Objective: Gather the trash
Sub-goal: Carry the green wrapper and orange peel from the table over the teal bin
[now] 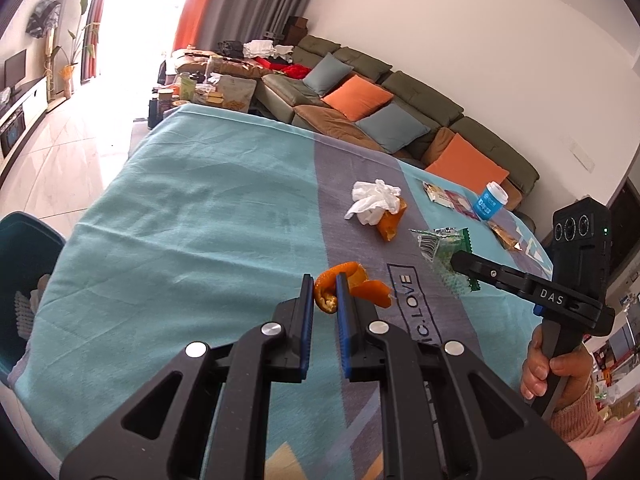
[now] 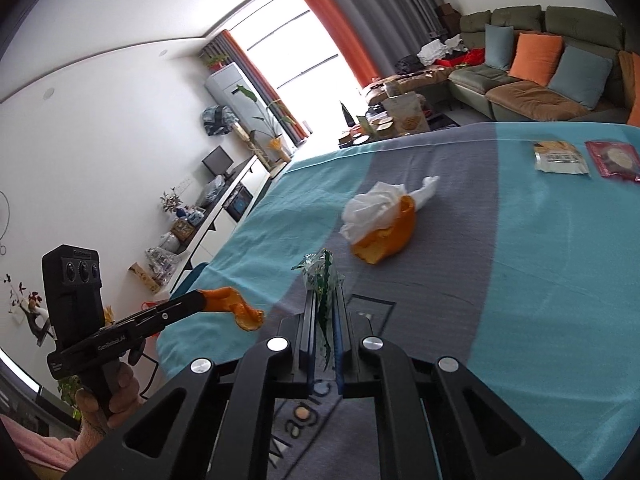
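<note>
My left gripper (image 1: 324, 280) is shut on a curled orange peel (image 1: 356, 284), held just above the teal and grey tablecloth (image 1: 180, 220). The right wrist view shows that same peel (image 2: 240, 308) hanging from the left gripper (image 2: 202, 299). My right gripper (image 2: 324, 296) is shut on a crumpled green plastic wrapper (image 2: 320, 272), which stands up between the pads. From the left wrist view, the right gripper (image 1: 456, 262) pinches the wrapper (image 1: 440, 246) over the table. A white tissue (image 2: 374, 204) lies on another orange peel (image 2: 390, 240) ahead.
Two flat snack packets (image 2: 560, 158) (image 2: 614, 158) lie far right on the cloth. A blue paper cup (image 1: 490, 200) stands near the sofa-side edge. A dark teal bin (image 1: 24, 264) sits below the table's left edge. A sofa (image 1: 360, 92) runs behind the table.
</note>
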A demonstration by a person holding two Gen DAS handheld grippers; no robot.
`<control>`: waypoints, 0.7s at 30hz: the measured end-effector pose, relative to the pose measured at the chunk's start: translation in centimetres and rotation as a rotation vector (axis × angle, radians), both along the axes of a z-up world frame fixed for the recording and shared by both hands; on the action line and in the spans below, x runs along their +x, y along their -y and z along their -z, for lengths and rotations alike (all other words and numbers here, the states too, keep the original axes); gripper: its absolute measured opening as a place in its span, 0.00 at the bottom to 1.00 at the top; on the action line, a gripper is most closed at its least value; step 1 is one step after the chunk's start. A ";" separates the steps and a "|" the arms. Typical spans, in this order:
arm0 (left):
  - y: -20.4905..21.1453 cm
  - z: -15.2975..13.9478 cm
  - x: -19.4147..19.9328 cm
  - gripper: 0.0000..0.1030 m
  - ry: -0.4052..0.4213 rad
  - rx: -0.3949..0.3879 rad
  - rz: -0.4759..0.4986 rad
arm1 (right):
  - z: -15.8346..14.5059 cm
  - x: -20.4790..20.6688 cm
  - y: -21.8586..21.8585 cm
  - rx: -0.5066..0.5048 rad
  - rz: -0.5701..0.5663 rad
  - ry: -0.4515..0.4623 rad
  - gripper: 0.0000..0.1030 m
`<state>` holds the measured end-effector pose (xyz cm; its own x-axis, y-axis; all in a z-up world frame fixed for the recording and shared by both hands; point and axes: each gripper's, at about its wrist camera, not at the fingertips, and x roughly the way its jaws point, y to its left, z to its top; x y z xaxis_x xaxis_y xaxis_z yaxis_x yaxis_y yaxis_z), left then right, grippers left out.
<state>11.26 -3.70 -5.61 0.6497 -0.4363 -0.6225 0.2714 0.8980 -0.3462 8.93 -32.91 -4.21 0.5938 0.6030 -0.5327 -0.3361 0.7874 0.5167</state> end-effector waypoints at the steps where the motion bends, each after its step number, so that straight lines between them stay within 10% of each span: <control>1: -0.3 -0.1 -0.1 0.11 0.000 -0.001 -0.005 | -0.1 0.0 -0.4 -0.001 -0.008 0.004 0.06; 21: -7.0 -1.2 -3.0 0.11 0.020 0.002 -0.161 | -0.4 0.9 -6.7 0.012 -0.155 -0.001 0.06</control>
